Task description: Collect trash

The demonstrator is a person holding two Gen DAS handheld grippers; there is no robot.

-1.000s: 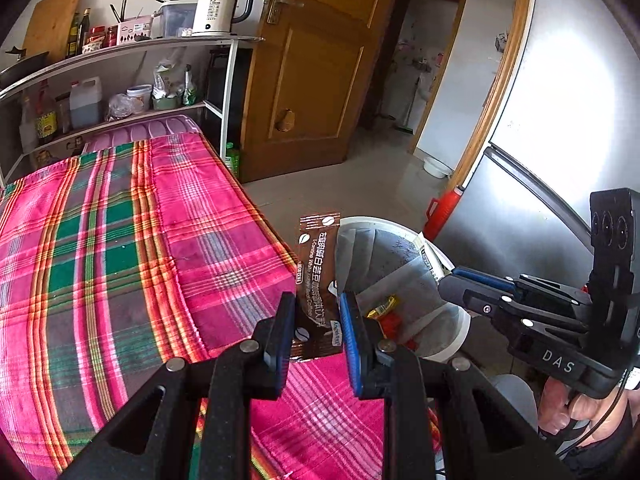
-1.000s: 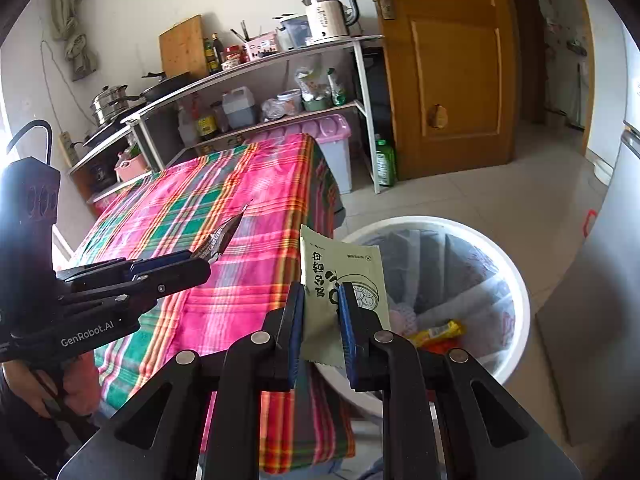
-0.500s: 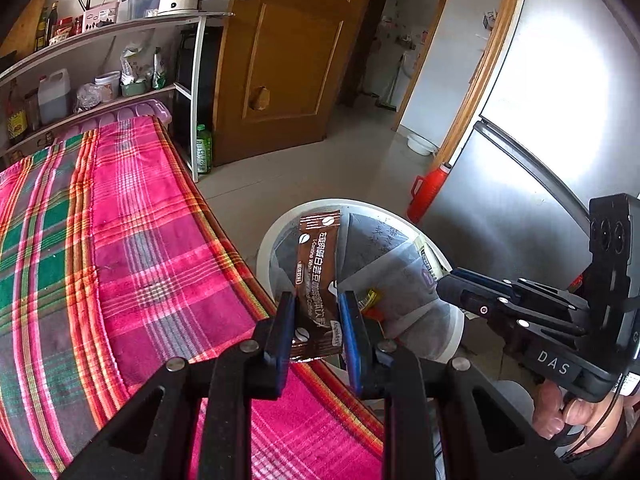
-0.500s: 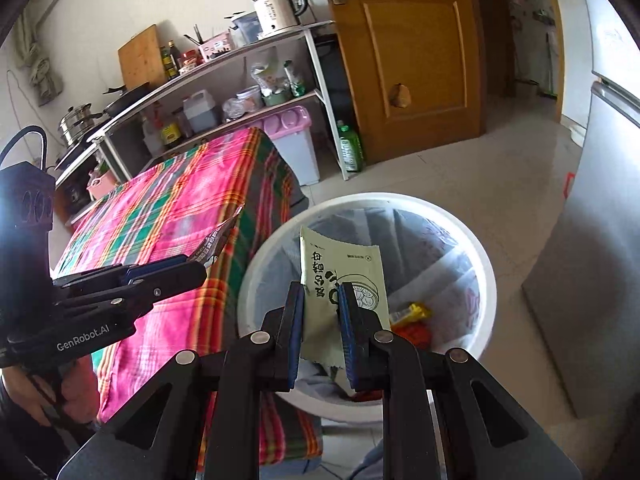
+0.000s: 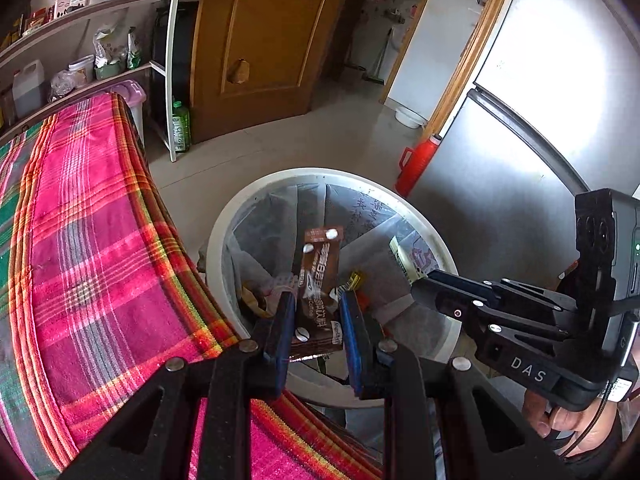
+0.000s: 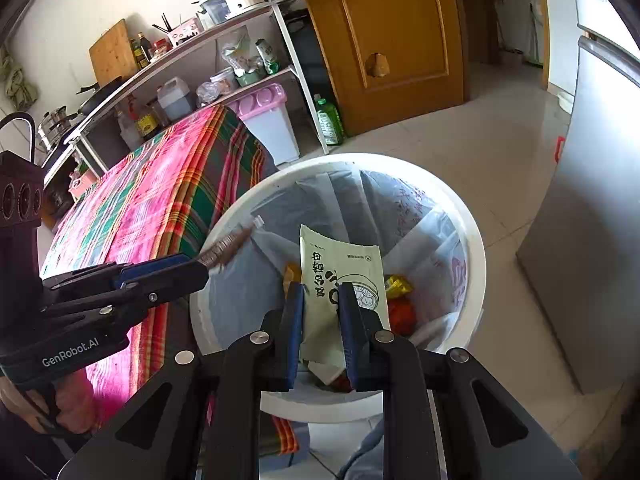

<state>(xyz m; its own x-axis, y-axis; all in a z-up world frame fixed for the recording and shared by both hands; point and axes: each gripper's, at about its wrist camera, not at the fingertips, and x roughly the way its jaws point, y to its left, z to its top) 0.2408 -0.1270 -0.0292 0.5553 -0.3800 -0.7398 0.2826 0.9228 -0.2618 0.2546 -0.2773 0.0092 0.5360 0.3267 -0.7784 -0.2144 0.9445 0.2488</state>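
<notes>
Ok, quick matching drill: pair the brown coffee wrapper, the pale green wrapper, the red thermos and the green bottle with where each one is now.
1 brown coffee wrapper
2 pale green wrapper
3 red thermos
4 green bottle

a on the floor by the fridge
b in the right tongs
c on the floor by the shelf rack
d in the left tongs

Pairs: 1-d, 2-b, 3-a, 4-c

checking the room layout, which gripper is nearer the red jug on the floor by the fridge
Right. The right gripper hangs over the bin's fridge-side rim, closest to the red jug; the left gripper is at the bin's table side, farther off.
</notes>
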